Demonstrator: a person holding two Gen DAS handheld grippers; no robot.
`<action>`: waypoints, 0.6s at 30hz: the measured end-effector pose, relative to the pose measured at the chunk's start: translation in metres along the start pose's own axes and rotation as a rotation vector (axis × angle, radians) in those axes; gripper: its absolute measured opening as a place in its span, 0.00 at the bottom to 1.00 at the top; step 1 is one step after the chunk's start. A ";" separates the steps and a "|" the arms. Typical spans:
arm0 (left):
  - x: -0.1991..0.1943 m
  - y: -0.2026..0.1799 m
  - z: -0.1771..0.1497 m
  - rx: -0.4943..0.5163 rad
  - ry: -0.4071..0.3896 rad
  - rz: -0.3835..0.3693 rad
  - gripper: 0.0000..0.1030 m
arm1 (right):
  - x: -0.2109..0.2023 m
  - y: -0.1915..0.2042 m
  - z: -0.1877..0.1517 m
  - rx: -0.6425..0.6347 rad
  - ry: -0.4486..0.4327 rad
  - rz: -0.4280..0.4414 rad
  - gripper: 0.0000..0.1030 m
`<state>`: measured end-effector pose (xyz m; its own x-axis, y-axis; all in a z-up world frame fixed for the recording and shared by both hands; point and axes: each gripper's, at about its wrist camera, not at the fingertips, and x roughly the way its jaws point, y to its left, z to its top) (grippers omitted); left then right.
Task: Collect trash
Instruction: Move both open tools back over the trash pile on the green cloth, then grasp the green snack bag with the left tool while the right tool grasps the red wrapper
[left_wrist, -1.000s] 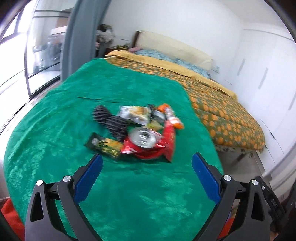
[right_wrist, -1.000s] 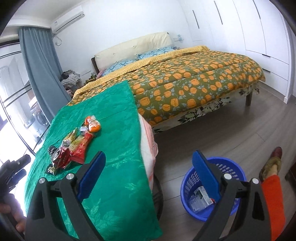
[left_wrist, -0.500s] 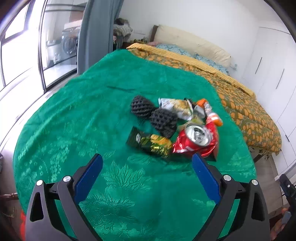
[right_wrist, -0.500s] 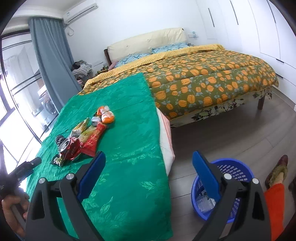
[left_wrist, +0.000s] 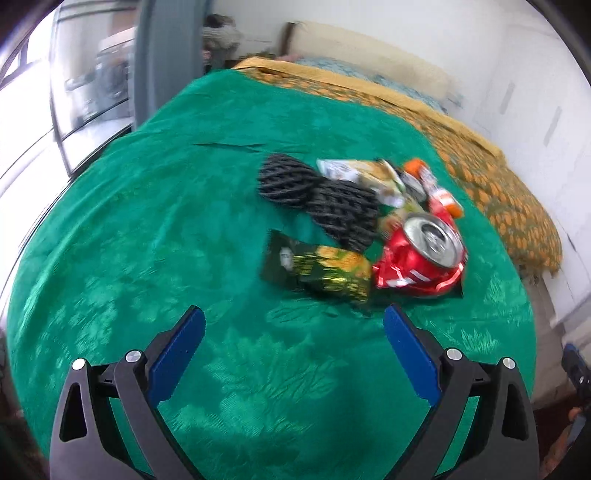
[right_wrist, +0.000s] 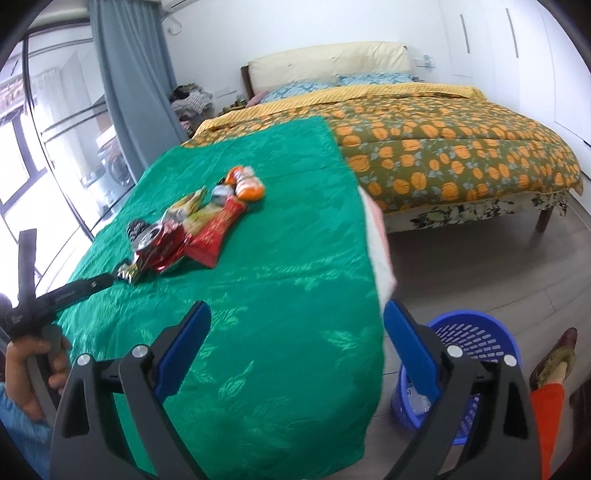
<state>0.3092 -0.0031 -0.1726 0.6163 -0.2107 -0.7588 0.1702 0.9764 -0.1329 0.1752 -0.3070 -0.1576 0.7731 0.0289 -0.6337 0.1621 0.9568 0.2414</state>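
From the left wrist, the left gripper (left_wrist: 293, 326), jaws spread and empty, is hovering just short of the trash pile: a crushed red can (left_wrist: 424, 254), a green snack wrapper (left_wrist: 325, 269) and black foam netting (left_wrist: 314, 195) lying on the green cloth (left_wrist: 147, 240). From the right wrist, the right gripper (right_wrist: 297, 321), likewise spread and empty, is hanging over the cloth's edge; the blue basket (right_wrist: 469, 347) on the floor is holding little, so most collecting looks undone.

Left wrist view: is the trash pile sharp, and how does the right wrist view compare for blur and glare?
Left wrist view: motion-smeared, crushed red can and wrappers soft; window blown out. Right wrist view: bed crisp, pile slightly soft, window overexposed; fisheye bending in both.
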 end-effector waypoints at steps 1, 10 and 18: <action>0.003 -0.004 -0.001 0.027 0.003 0.011 0.94 | 0.002 0.003 -0.001 -0.009 0.004 0.005 0.89; 0.040 -0.004 0.016 0.094 0.078 0.166 0.94 | 0.023 0.025 -0.010 -0.088 0.069 0.027 0.89; 0.004 0.077 0.011 -0.099 0.037 0.209 0.94 | 0.036 0.033 -0.009 -0.112 0.089 0.032 0.89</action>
<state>0.3329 0.0708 -0.1791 0.6016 -0.0033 -0.7988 -0.0360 0.9989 -0.0312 0.2031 -0.2720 -0.1790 0.7184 0.0803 -0.6910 0.0651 0.9812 0.1817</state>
